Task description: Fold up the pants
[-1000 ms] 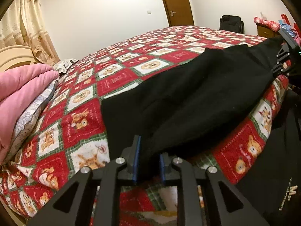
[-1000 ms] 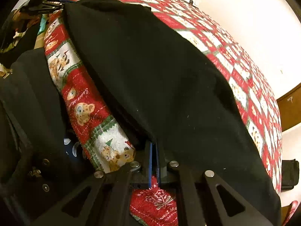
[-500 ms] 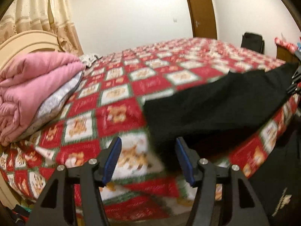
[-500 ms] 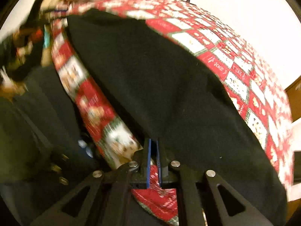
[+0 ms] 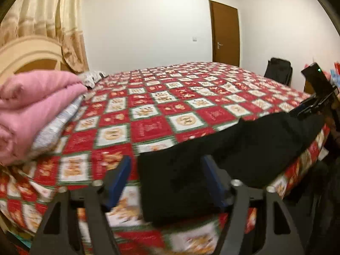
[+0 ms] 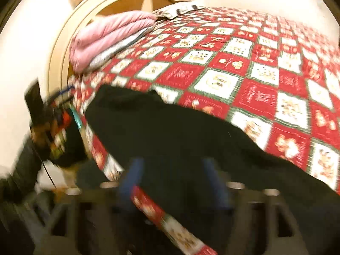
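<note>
Black pants [image 5: 244, 148] lie stretched in a long band along the near edge of the bed [image 5: 191, 97], on its red-and-white checked cover — laid flat there, it seems, so they can be folded. The left gripper [image 5: 165, 180] has just been opening; its blue pads stand spread either side of one end, not pressing it. The right gripper [image 6: 173, 182] has likewise just opened over the other end — blurred, holding nothing.
</note>
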